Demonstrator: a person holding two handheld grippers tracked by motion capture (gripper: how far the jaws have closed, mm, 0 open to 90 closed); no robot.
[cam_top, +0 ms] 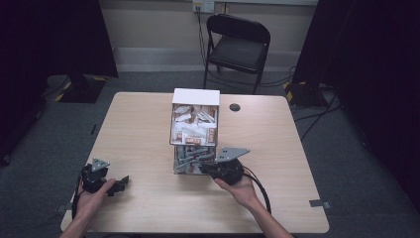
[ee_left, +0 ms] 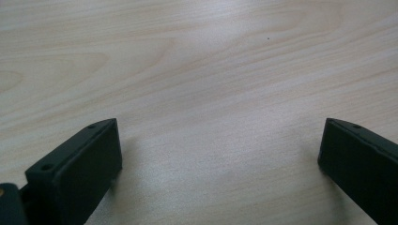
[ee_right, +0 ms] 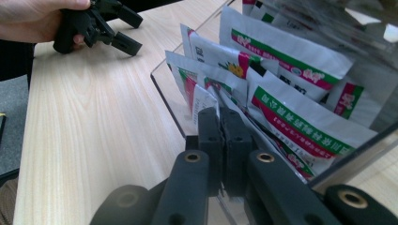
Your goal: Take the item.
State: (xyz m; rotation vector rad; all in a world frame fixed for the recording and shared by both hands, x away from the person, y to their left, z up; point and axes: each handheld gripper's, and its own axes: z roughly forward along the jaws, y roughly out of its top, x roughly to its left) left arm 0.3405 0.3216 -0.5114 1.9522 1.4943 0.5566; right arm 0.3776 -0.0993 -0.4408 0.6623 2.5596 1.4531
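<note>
In the high view, the right tongs (cam_top: 207, 168) reach from the person's right hand (cam_top: 241, 188) into the near end of a clear box (cam_top: 194, 130) at the middle of the worktop (cam_top: 138, 129), where grey-looking sachets (cam_top: 193, 158) are packed; white and red packets fill the far part of the box. The left tongs (cam_top: 121, 182) lie low on the worktop near its front left corner, held by the left hand (cam_top: 91, 198), well apart from the box. In the left gripper view, the 2 black jaws stand spread wide over bare pale wood, nothing between them. In the right gripper view, the 2 jaws are pressed together, pinching the top edge of 1 white sachet (ee_right: 206, 101) just inside the clear wall (ee_right: 173, 112) of the box, with other white sachets with green and red bands (ee_right: 291, 112) leaning beside it. The left tongs (ee_right: 126, 30) show spread at the upper left.
</note>
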